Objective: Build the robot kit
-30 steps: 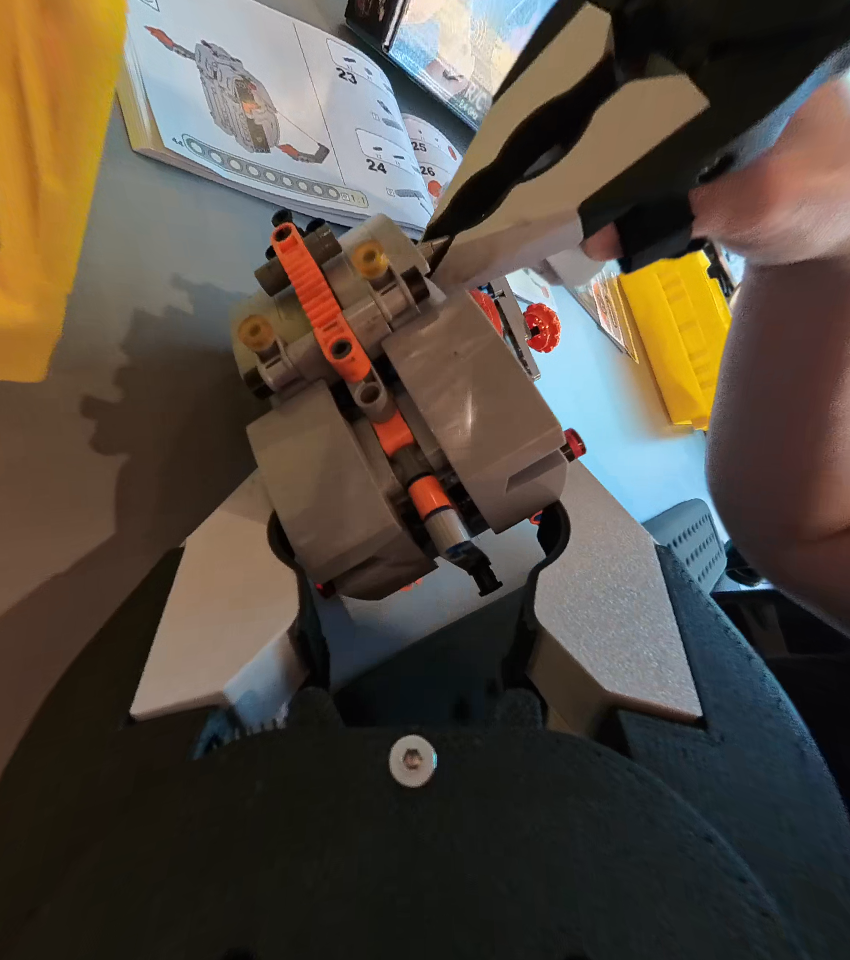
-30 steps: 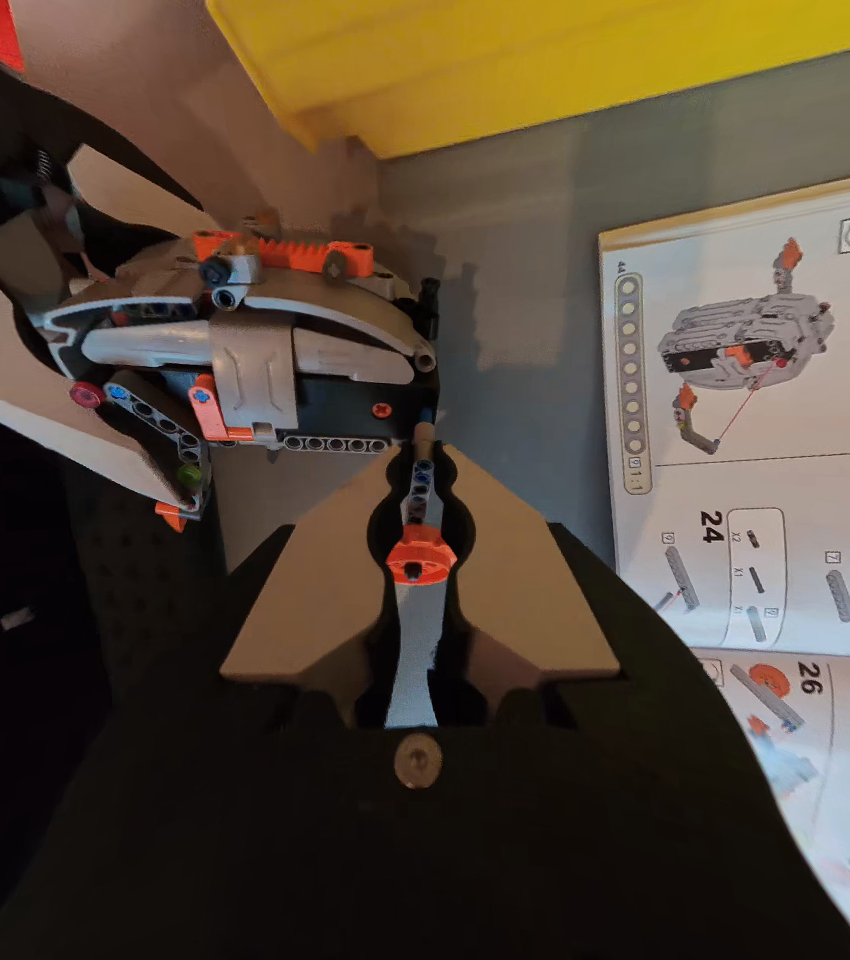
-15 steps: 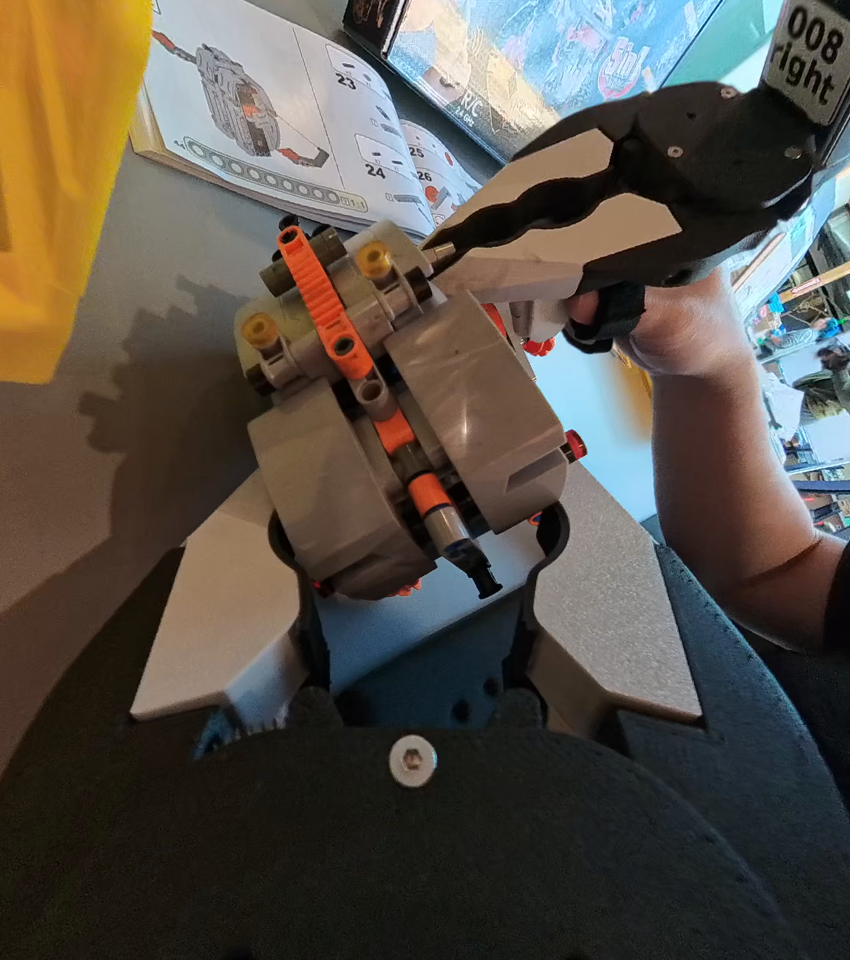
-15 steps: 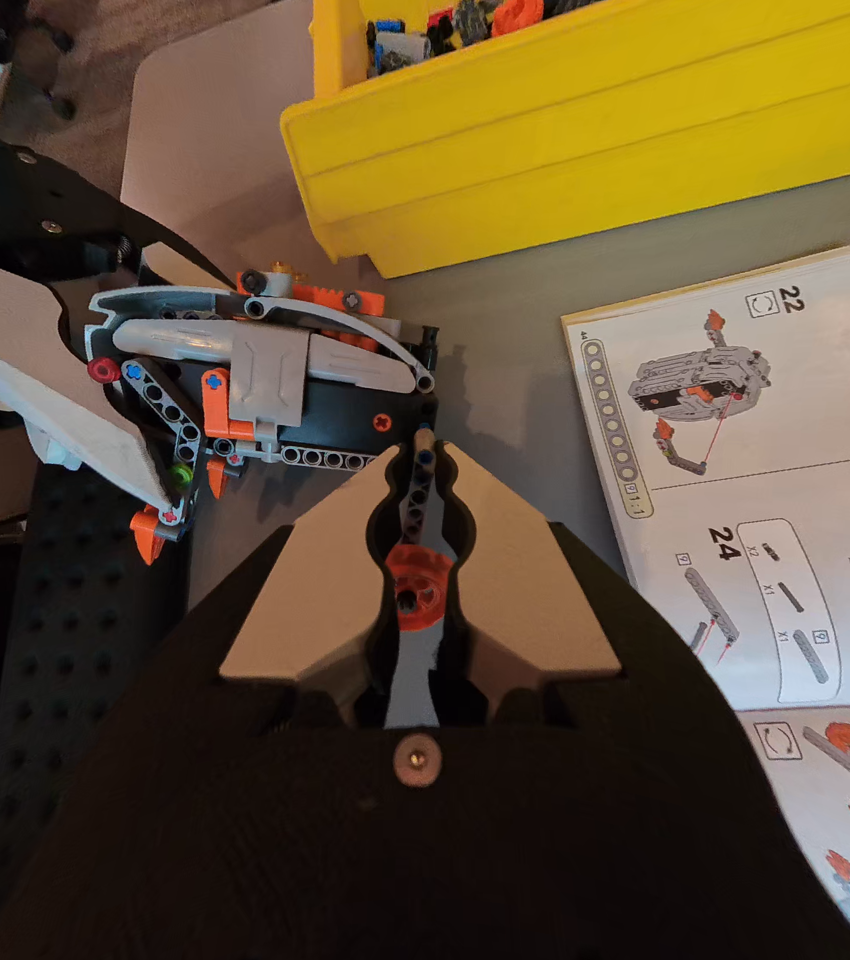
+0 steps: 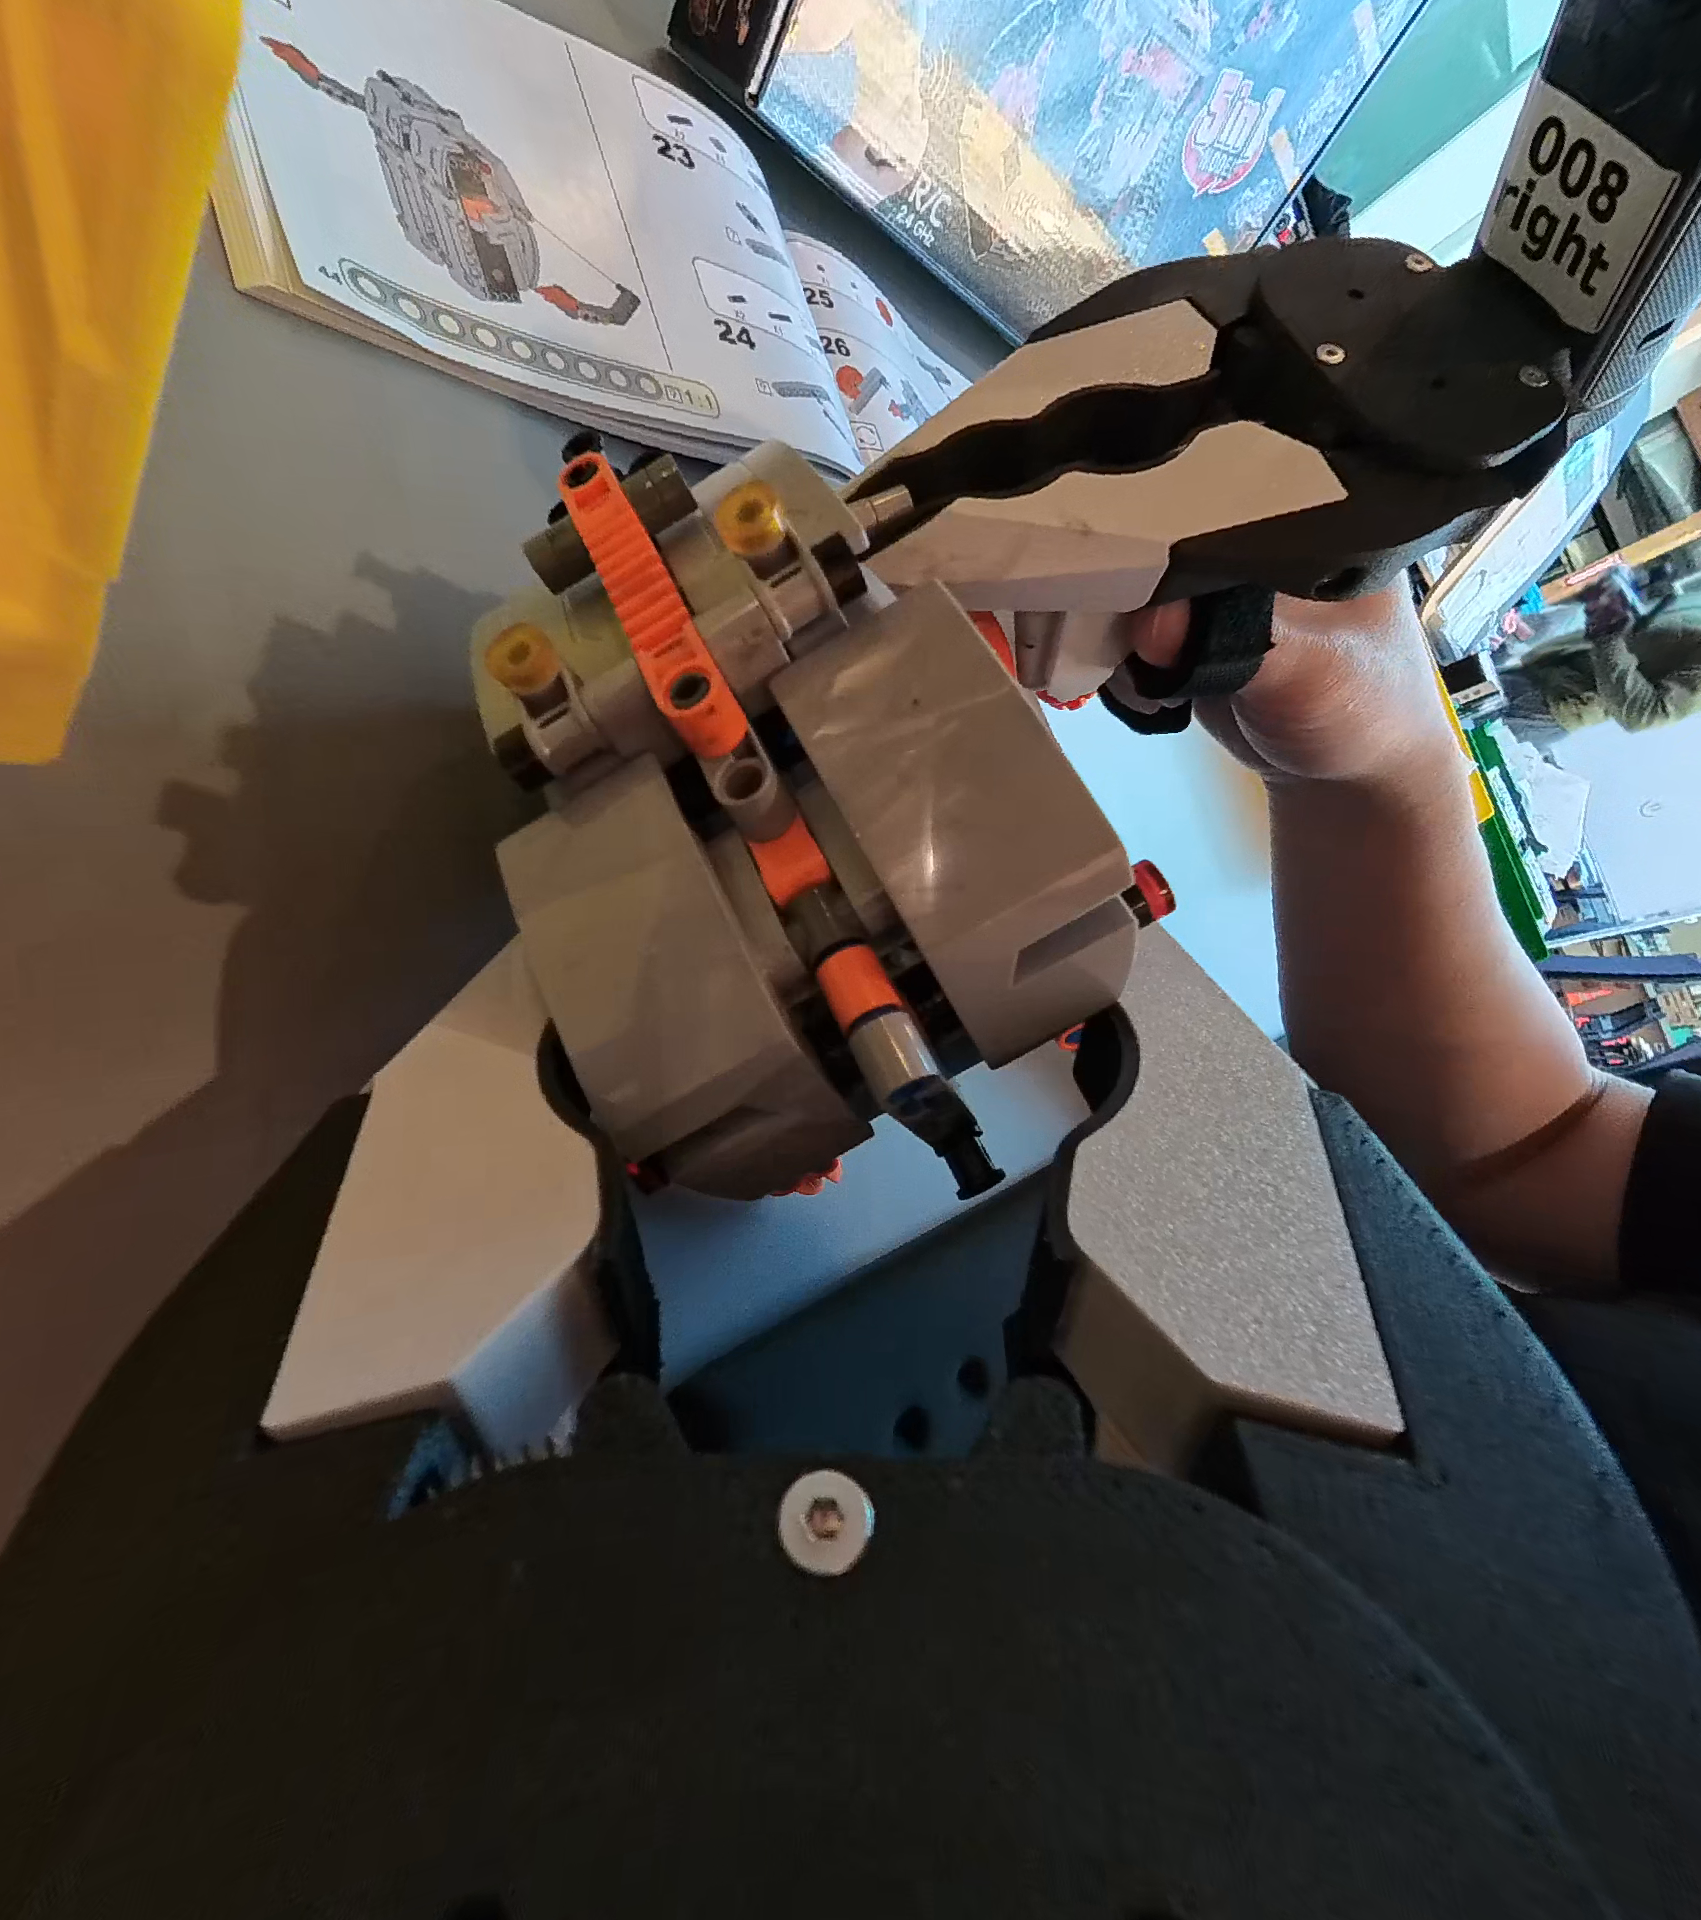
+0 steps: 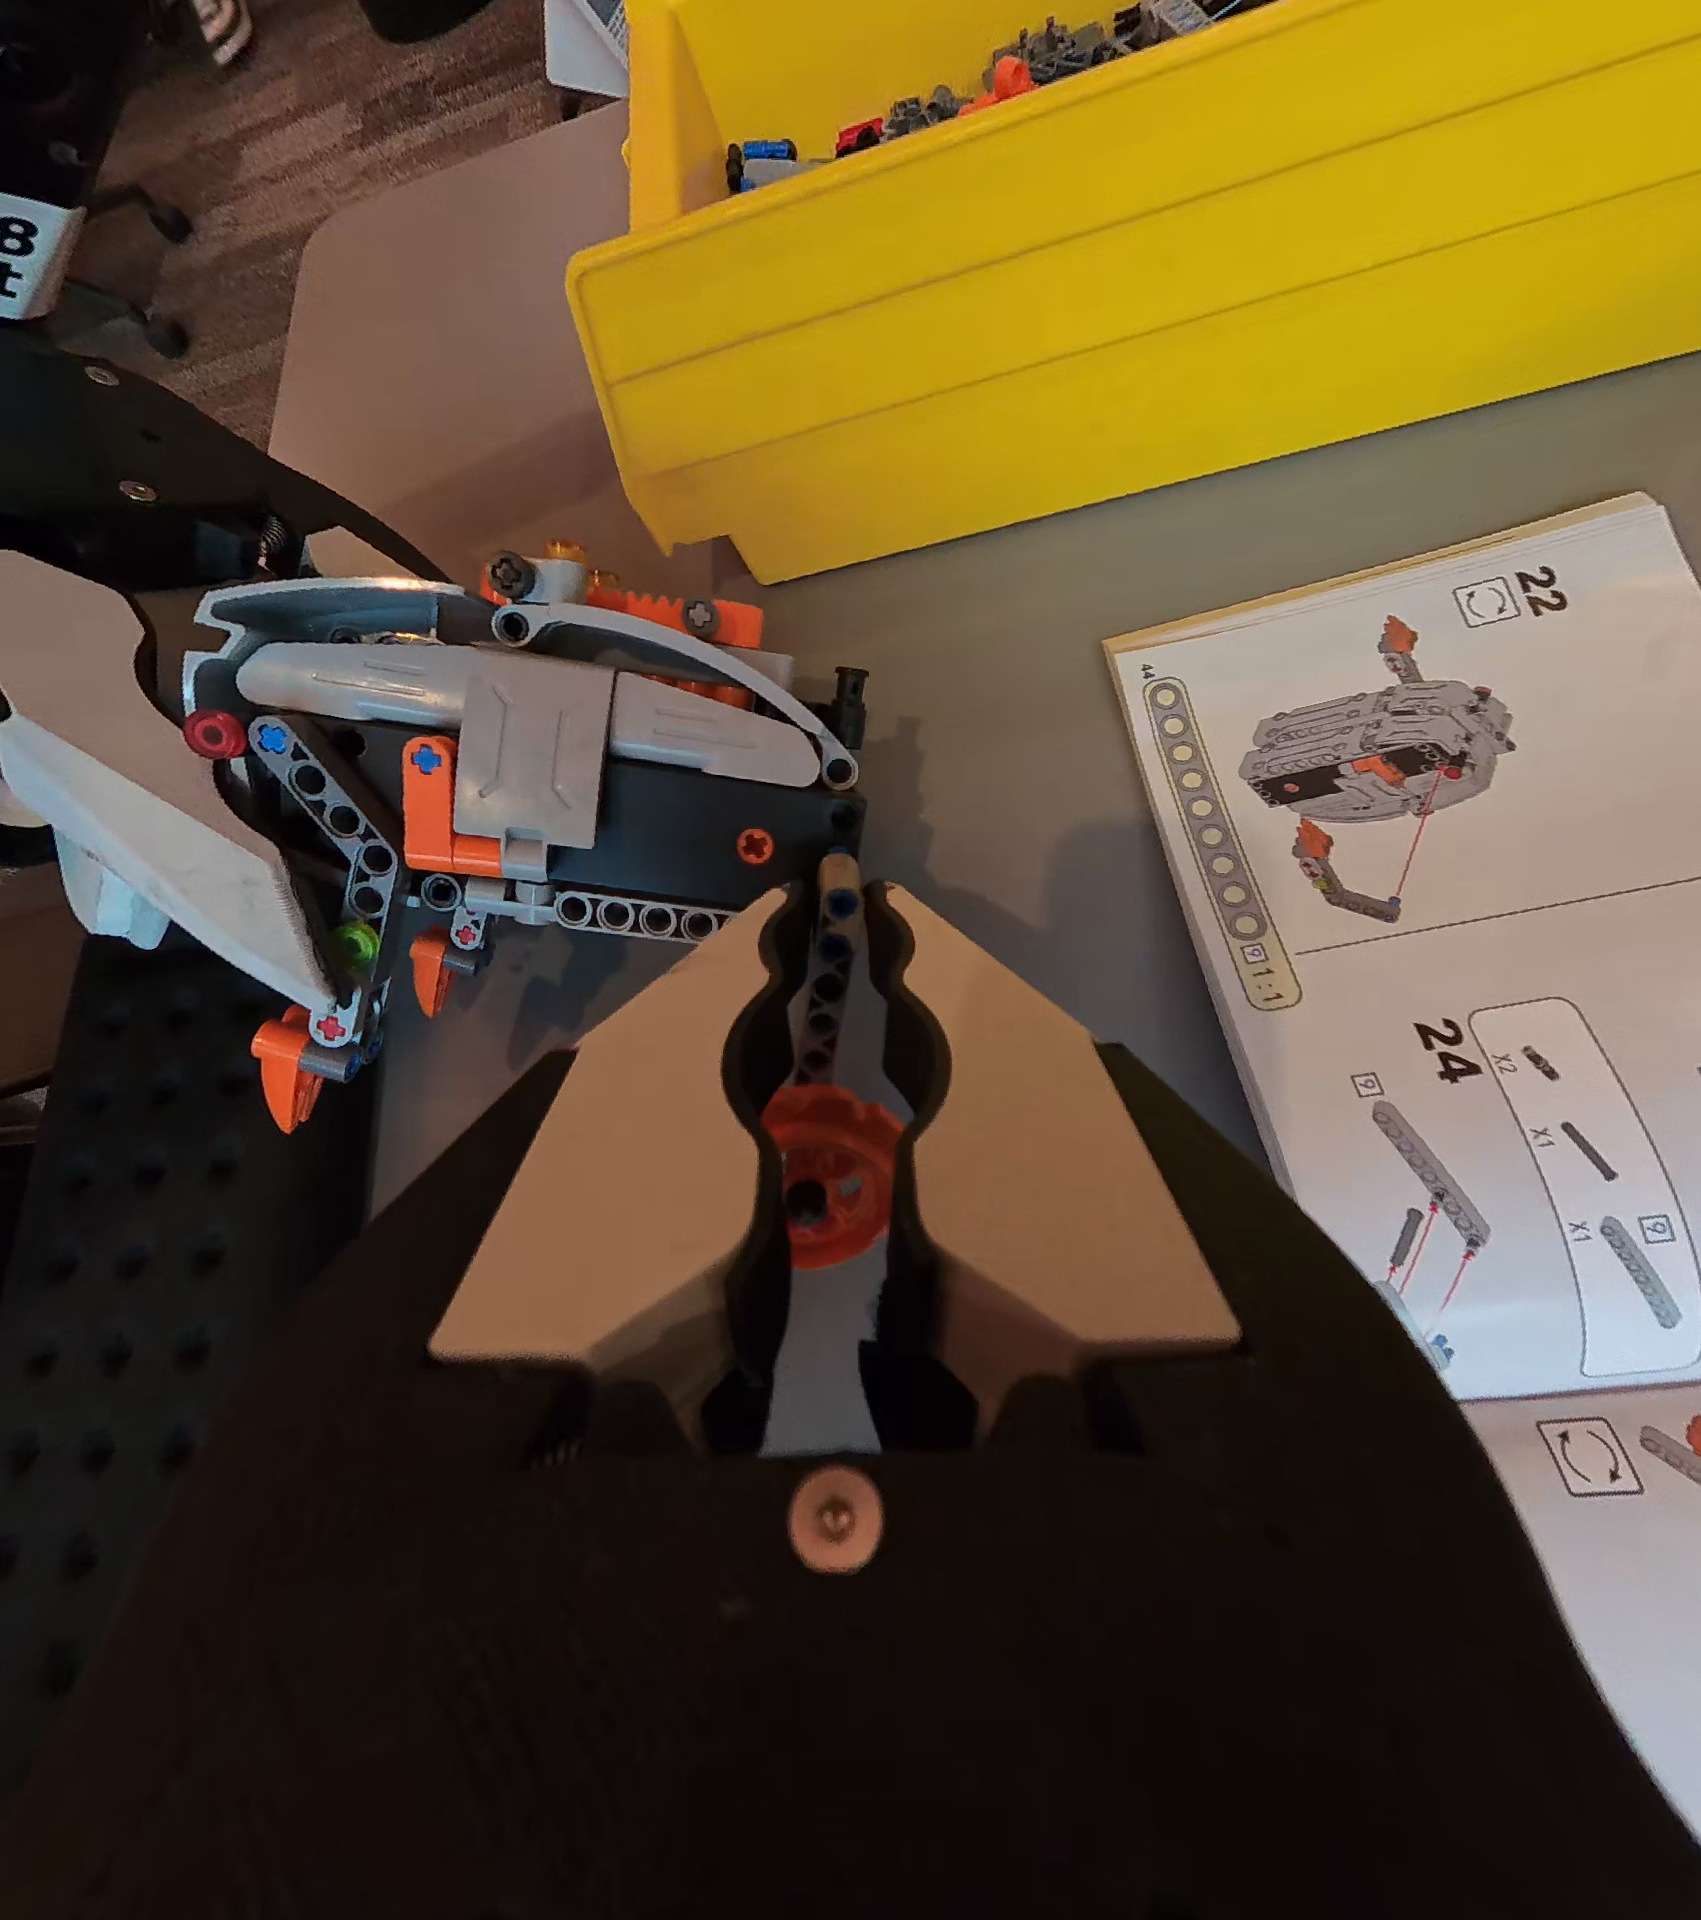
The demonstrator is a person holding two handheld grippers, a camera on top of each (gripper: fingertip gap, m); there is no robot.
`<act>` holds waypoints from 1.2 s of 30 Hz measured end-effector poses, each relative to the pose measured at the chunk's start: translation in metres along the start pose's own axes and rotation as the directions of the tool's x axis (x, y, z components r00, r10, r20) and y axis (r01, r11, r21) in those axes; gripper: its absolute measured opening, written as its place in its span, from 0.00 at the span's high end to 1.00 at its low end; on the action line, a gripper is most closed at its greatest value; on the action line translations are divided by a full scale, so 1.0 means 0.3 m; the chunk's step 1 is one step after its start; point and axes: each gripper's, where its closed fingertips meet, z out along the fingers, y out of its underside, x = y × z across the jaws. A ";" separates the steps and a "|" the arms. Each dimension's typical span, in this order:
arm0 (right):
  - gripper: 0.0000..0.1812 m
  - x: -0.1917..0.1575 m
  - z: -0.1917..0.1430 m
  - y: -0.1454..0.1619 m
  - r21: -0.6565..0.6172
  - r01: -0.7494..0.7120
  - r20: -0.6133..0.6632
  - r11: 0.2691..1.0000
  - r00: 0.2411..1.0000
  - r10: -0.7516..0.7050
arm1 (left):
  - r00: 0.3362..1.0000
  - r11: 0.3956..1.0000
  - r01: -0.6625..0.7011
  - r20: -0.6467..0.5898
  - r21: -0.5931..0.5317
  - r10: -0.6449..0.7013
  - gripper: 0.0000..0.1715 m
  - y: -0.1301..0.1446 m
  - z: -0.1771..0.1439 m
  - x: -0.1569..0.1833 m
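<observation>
My left gripper (image 5: pixel 830 1049) is shut on a grey, black and orange brick model (image 5: pixel 784 821) and holds it above the grey table. The model also shows in the right wrist view (image 6: pixel 534 758), with the left gripper (image 6: pixel 233 894) clamped on its left end. My right gripper (image 6: pixel 841 904) is shut on a dark grey holed beam (image 6: pixel 830 977) that carries an orange gear (image 6: pixel 830 1179). The pin at the beam's tip touches the model's black right end. In the left wrist view the right gripper (image 5: pixel 887 509) meets the model's far top corner.
A yellow parts bin (image 6: pixel 1085 343) with several loose pieces stands behind the model; it shows at the left in the left wrist view (image 5: pixel 15 364). An open instruction booklet (image 6: pixel 1511 935) lies to the right. A black studded plate (image 6: pixel 150 1195) lies below the model. A picture box (image 5: pixel 1033 135) stands farther back. To reach the black studded plate (image 6: pixel 150 1195) in a straight line is about 12 centimeters for my left fingers, about 20 centimeters for my right.
The right gripper has pulled back and tilted, so more of the bin and booklet shows. Its beam tip stays against the model's end. The left gripper and the model have hardly moved.
</observation>
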 end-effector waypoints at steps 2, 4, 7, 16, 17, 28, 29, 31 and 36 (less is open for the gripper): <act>0.93 0.001 -0.002 0.005 -0.006 -0.001 -0.003 1.000 1.000 0.001 | 1.000 1.000 0.002 -0.003 0.003 -0.002 0.46 0.000 0.000 0.000; 0.93 0.000 -0.006 0.002 0.002 0.004 -0.008 1.000 1.000 -0.004 | 1.000 1.000 0.006 -0.008 0.005 -0.006 0.46 -0.001 0.000 -0.001; 0.93 -0.001 -0.020 -0.014 0.032 -0.002 -0.010 0.999 1.000 0.003 | 1.000 1.000 0.007 -0.008 0.004 -0.007 0.46 -0.001 0.000 -0.001; 0.96 0.001 -0.018 -0.019 0.050 -0.014 -0.009 0.999 1.000 0.015 | 1.000 1.000 -0.007 0.003 -0.007 0.007 0.46 0.002 0.004 0.002; 0.97 0.001 -0.019 -0.019 0.050 -0.011 -0.012 0.999 1.000 0.012 | 1.000 1.000 -0.007 0.004 -0.009 0.007 0.46 0.002 0.004 0.002; 0.97 0.000 -0.020 -0.006 -0.016 -0.011 -0.040 1.000 0.999 0.010 | 0.998 0.998 -0.052 0.032 -0.032 0.053 0.46 0.007 0.011 0.002; 0.97 0.000 -0.019 -0.007 -0.025 -0.011 -0.042 1.000 0.999 0.010 | 0.998 0.998 -0.048 0.030 -0.033 0.049 0.46 0.007 0.010 0.002; 0.97 0.000 -0.017 -0.010 -0.049 0.003 -0.053 0.999 0.999 -0.005 | 0.999 0.999 -0.035 0.024 -0.029 0.036 0.47 0.006 0.010 0.003; 0.97 0.000 -0.010 -0.012 -0.116 0.049 -0.087 0.992 0.994 -0.059 | 0.999 0.999 -0.032 0.031 -0.030 0.033 0.46 0.007 0.010 0.003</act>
